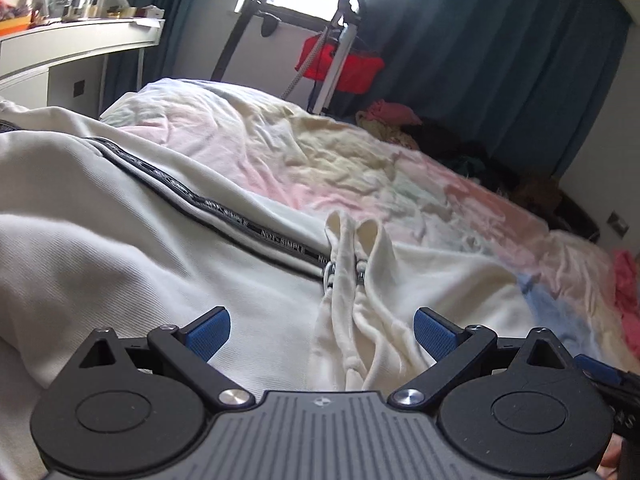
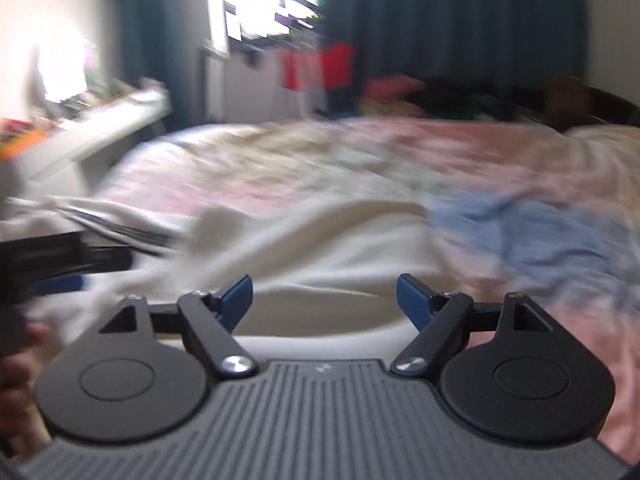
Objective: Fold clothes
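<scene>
Left wrist: white garment (image 1: 120,264) under wide-spread left tool (image 1: 322,330); right tool (image 2: 324,300) wide too.

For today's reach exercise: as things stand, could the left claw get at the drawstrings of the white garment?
Probably yes. The left claw is open, the drawstrings lie on the white garment just ahead between its fingers, and nothing covers them.

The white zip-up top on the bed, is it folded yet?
Not neatly folded: the white zip-up top lies rumpled across the bed, its taped zipper exposed and drawcords loose.
</scene>
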`<action>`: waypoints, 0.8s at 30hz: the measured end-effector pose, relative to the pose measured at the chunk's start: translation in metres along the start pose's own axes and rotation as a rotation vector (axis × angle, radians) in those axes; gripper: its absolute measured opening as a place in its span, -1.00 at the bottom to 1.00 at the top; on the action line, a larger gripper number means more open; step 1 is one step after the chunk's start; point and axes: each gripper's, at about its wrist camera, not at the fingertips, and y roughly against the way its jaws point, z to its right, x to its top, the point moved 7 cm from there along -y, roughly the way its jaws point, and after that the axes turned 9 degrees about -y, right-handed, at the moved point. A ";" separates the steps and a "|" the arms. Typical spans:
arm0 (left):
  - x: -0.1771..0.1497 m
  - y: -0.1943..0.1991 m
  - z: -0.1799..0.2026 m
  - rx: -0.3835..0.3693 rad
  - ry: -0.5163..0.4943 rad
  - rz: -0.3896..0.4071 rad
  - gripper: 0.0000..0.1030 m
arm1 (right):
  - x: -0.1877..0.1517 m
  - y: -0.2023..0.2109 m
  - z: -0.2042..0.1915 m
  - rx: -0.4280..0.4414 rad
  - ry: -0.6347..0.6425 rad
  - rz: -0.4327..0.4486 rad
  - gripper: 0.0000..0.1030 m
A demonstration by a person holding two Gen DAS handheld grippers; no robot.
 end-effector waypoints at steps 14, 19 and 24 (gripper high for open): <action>0.063 -0.051 0.022 -0.217 -0.068 -0.085 0.50 | -0.028 -0.017 0.028 -0.042 -0.192 -0.114 0.60; 0.079 -0.095 0.037 -0.300 -0.005 -0.192 0.20 | -0.026 -0.017 0.040 -0.007 -0.231 -0.105 0.60; 0.085 -0.123 0.040 -0.267 -0.016 -0.226 -0.11 | -0.024 -0.019 0.042 0.000 -0.245 -0.102 0.60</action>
